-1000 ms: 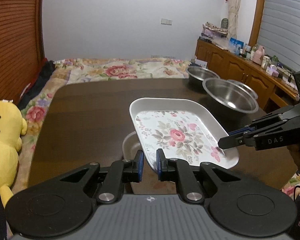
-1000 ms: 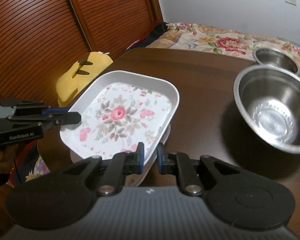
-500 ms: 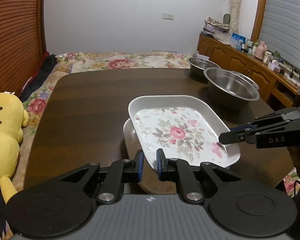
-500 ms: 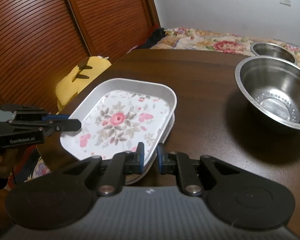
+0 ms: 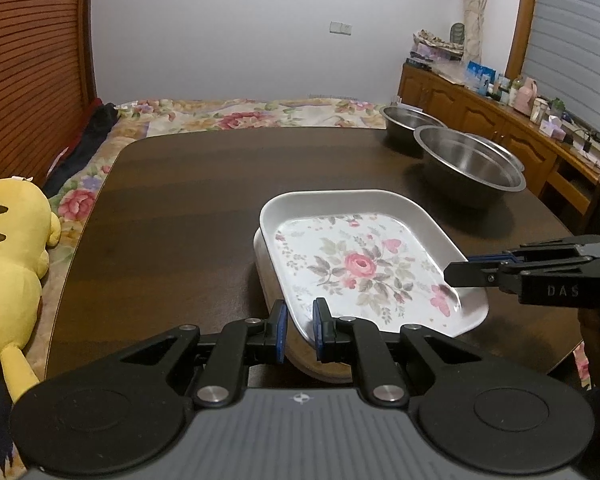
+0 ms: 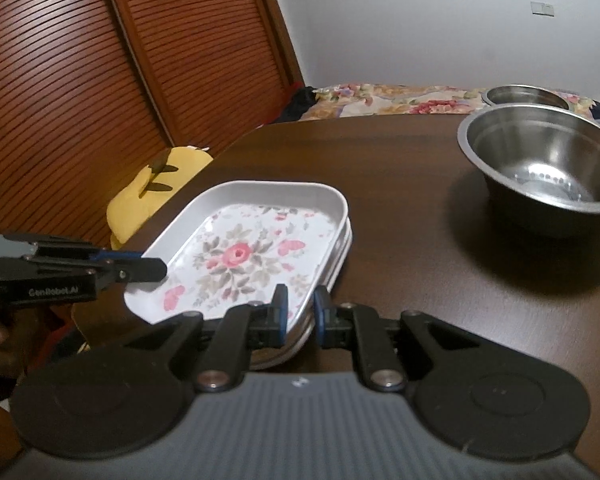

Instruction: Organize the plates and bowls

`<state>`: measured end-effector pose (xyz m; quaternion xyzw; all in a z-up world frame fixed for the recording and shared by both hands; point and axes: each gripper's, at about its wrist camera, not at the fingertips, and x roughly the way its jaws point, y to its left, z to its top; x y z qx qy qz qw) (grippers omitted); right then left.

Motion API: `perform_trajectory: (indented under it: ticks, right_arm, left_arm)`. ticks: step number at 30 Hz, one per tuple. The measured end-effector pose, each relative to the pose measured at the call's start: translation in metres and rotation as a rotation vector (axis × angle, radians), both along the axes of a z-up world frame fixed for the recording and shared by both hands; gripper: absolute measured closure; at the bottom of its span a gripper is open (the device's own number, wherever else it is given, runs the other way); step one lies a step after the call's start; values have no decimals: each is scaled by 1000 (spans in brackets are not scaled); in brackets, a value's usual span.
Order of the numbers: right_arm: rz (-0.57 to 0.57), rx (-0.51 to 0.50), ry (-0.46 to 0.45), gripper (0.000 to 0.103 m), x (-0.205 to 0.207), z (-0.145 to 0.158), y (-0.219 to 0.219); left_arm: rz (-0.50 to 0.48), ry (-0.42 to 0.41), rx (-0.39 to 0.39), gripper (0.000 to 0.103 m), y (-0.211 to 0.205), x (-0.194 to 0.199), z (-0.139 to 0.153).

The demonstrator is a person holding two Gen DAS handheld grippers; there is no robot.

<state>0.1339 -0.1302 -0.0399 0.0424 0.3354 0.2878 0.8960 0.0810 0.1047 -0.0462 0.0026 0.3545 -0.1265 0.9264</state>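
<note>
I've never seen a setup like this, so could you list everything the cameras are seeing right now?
Floral tray: one, white with pink roses, stacked on another white tray at the near table edge.
Lower tray: one, white, mostly hidden under the floral one.
Steel bowls: at least two, silver, far right of the table; the smaller bowl sits behind.
Table: one, dark brown wood.
Plush toy: one, yellow, left of the table.
Bedspread: floral, beyond the table.
Cabinet: wooden, cluttered top, right wall.
Slatted doors: reddish-brown, left side.
Left gripper: black, blue pads, around the floral tray's rim.
Right gripper: the same, on the opposite rim.
</note>
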Motion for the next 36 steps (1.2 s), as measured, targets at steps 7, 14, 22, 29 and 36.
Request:
perform_trajectory:
  ticks: [7,14,22,29,36]
  right_arm:
    - [-45,-6,-61,88,-7,-6,5]
    - [-59,26,-59,87,-8,-7,2]
    - [-61,21,-63,86,-13,-9,7]
    - [-60,34,-57,85,-14,-10,4]
    - [-76,40,-72,85,-15,-6,0]
  left_arm:
    - [10,-7,34,87,-1,-1,-5]
    - [9,-6,35,87,1,-3,-8]
    - [15,1,32,87,2,0,-12]
    - [21,1,14,87,4,0,-11]
    - [32,-19,6,87,7,0,-4]
